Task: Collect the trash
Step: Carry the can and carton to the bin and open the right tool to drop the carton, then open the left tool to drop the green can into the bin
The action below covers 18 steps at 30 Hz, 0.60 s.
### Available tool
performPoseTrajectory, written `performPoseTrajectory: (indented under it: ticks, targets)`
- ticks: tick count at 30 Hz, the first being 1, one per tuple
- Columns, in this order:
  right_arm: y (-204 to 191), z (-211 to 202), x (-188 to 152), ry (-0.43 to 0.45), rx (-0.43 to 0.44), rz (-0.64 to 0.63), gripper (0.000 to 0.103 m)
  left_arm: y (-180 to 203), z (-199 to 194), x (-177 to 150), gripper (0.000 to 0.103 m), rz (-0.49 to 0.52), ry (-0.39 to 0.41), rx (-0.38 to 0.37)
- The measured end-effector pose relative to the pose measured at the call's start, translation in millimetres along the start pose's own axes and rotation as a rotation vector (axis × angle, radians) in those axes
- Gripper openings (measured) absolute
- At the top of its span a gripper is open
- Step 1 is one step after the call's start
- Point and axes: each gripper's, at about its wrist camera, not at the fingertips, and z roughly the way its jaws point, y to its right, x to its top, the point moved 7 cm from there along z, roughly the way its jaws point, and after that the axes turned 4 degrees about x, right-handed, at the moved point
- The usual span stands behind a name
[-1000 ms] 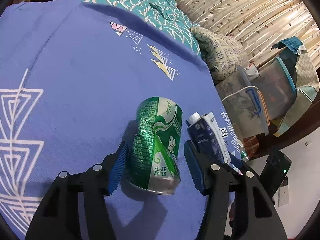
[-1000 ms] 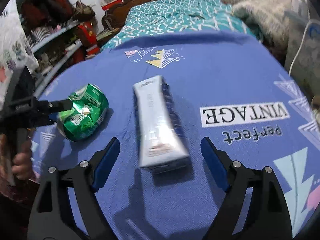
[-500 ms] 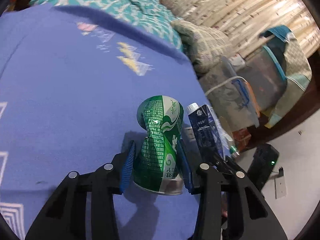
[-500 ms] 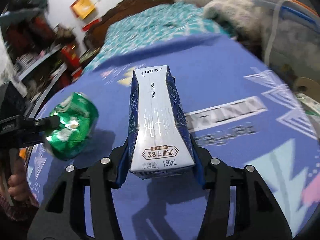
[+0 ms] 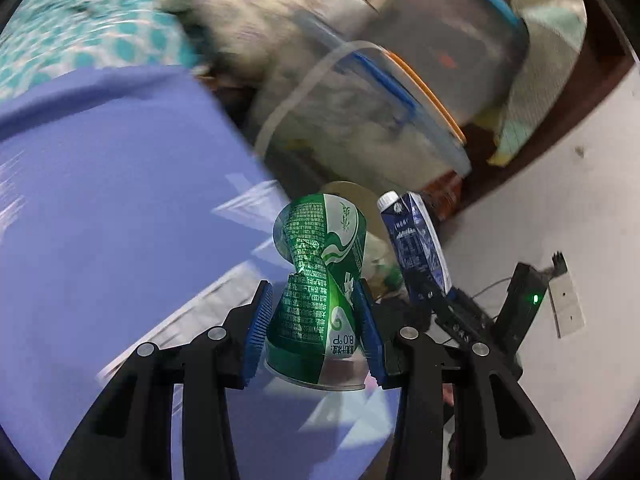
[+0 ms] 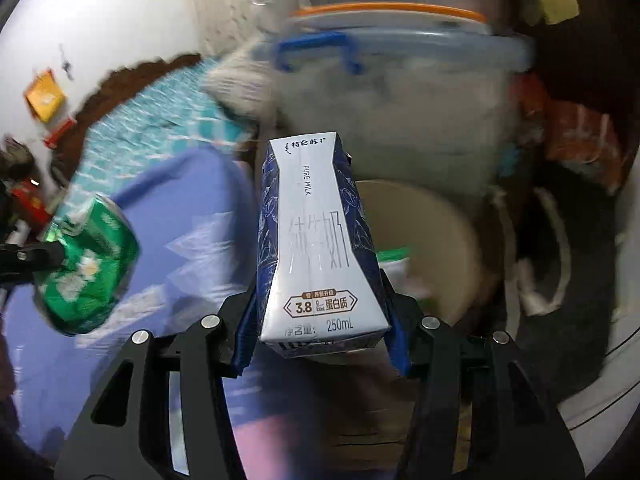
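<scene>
**Can and carton both gripped above the blanket's edge**

Blue ribbed pads of the left gripper (image 5: 316, 324) are clamped on a crushed green aluminium can (image 5: 318, 292), pinched at its dented waist with the rim end nearest the camera. Printing on the can is upside down from this side; "8.0°P" can be read near the rim, while the finer white text is too small to make out.

To the right of it, the right gripper (image 6: 322, 328) squeezes a dark blue and white milk carton (image 6: 318, 240) between its own blue pads, base end toward the camera. Its white face reads "PURE MILK", with "3.8" in a badge and "250mL" beneath; large pale Chinese characters run along the middle.

Ahead of the carton and lower sits a round beige bin (image 6: 440, 232), holding something green and white. Beyond that stands a clear plastic storage box with a blue latch and orange-edged lid (image 6: 400, 92). A purple printed blanket (image 5: 100, 200) spreads to the left of both grippers.
</scene>
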Motion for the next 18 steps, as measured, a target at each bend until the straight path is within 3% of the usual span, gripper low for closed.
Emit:
performPoseTrajectory:
  ticks: [3, 6, 7, 8, 9, 11, 14, 18]
  targets:
    - [40, 21, 16, -0.092, -0.027, -0.009, 0.054, 38, 45, 26, 0.039, 0.044, -0.036, -0.015]
    - [51, 55, 24, -0.181, 0.021, -0.001, 0.056, 62, 79, 44, 0.039, 0.058, -0.054, -0.024]
    - [54, 60, 24, -0.184, 0.021, 0.008, 0.064, 69, 91, 51, 0.039, 0.064, -0.058, -0.021]
    - [60, 64, 27, -0.166, 0.005, 0.014, 0.073, 77, 103, 57, 0.04, 0.073, -0.06, -0.019]
    - [67, 67, 35, -0.134, -0.008, 0.023, 0.075, 84, 117, 64, 0.04, 0.079, -0.065, -0.015]
    - [78, 67, 42, -0.084, 0.006, 0.07, 0.074, 93, 143, 71, 0.042, 0.082, -0.1, 0.002]
    - [86, 61, 46, -0.032, 0.032, 0.133, 0.074, 101, 175, 75, 0.058, 0.084, -0.137, 0.046]
    - [92, 41, 27, -0.009, 0.052, 0.16, 0.074, 106, 193, 71, 0.063, 0.064, -0.169, 0.022]
